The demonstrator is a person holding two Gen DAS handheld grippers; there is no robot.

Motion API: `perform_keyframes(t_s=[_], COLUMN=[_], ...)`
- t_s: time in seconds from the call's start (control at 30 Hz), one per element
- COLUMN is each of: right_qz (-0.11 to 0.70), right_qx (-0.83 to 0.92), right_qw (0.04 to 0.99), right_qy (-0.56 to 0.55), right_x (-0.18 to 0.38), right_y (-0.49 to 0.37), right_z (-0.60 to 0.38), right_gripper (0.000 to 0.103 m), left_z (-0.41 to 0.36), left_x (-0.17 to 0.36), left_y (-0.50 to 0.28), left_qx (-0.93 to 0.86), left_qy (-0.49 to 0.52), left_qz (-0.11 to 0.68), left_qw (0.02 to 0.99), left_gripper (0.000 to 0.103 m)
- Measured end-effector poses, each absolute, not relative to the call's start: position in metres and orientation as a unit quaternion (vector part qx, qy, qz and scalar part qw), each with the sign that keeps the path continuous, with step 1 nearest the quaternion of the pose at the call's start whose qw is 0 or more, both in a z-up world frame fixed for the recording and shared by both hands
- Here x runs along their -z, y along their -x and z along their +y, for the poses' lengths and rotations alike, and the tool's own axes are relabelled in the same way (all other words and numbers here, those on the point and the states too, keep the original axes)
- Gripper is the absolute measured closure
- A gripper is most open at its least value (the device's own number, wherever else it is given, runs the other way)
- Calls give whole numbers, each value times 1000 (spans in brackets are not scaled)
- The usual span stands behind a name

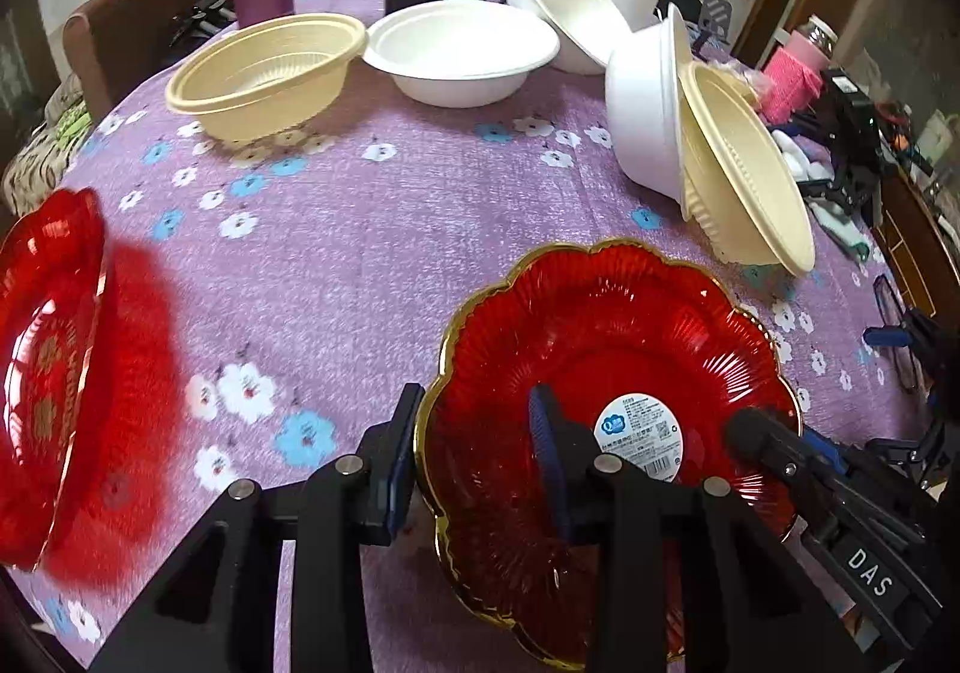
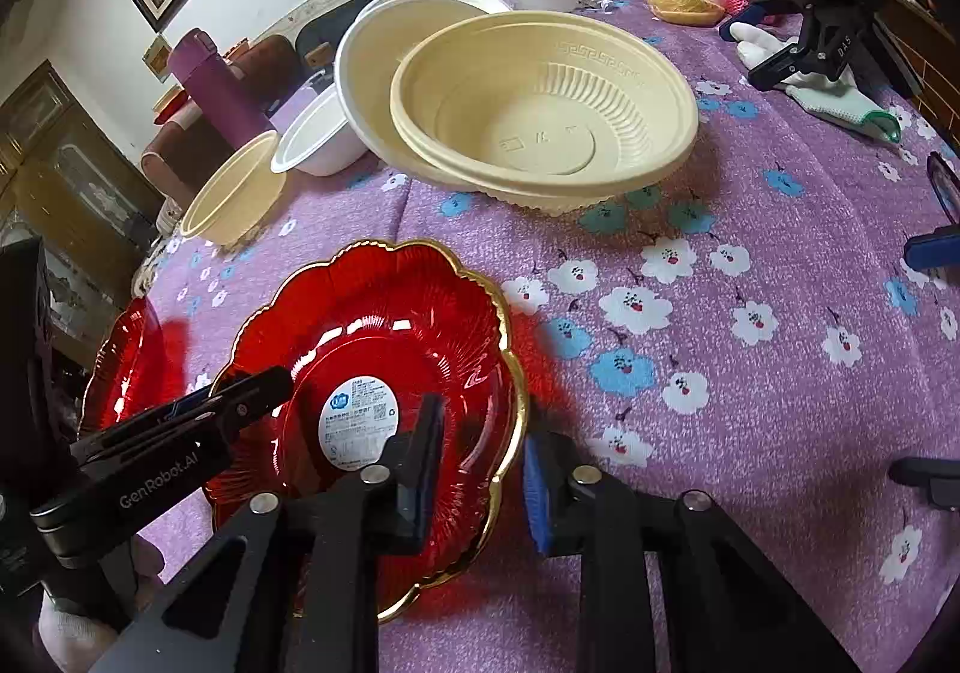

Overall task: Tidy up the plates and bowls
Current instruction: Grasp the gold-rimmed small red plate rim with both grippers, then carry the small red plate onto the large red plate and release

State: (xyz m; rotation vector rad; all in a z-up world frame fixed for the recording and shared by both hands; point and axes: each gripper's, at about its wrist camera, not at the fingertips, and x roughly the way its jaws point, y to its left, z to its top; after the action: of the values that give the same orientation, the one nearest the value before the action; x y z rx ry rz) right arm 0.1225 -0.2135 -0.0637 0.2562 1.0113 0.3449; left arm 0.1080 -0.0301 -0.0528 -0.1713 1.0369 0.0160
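The left gripper [image 1: 477,457] and right gripper [image 2: 480,469] both straddle the rim of the red plate [image 2: 384,337], jaws spread, not clamped; a second red plate [image 1: 48,349] lies apart. Cream bowls [image 2: 540,121] sit beyond.

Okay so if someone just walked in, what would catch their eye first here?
Probably the red gold-rimmed plate up front, with both the left gripper and right gripper straddling its rim. Next, the second red plate at the table's left edge, then the cream and white bowls behind.
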Motion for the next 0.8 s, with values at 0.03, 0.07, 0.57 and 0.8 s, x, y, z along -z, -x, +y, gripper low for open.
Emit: perform_keyframes(t_s=[0.03,0.07,0.57,0.8], right_qz=[479,477,446,443], right_qx=[-166,-169,-269,-326], right_qw=[853,854,848,833], right_qy=[-122,-122,-95,-56], right_x=[62,60,-7,-23], right_y=[-121,-119,-107,-109], right_z=[-213,-211,-108,-16], right_gripper=[80,80,79,79], left_z=[-29,-28,77,158], left_x=[49,43,-42,-36], left_y=[-105,-100,-36,-23], left_qx=[-8,-9,-91,-162], left_qy=[83,85,127,170], left_qz=[492,485,377,372], left_qw=[867,870,913,898], left_gripper=[69,69,67,66])
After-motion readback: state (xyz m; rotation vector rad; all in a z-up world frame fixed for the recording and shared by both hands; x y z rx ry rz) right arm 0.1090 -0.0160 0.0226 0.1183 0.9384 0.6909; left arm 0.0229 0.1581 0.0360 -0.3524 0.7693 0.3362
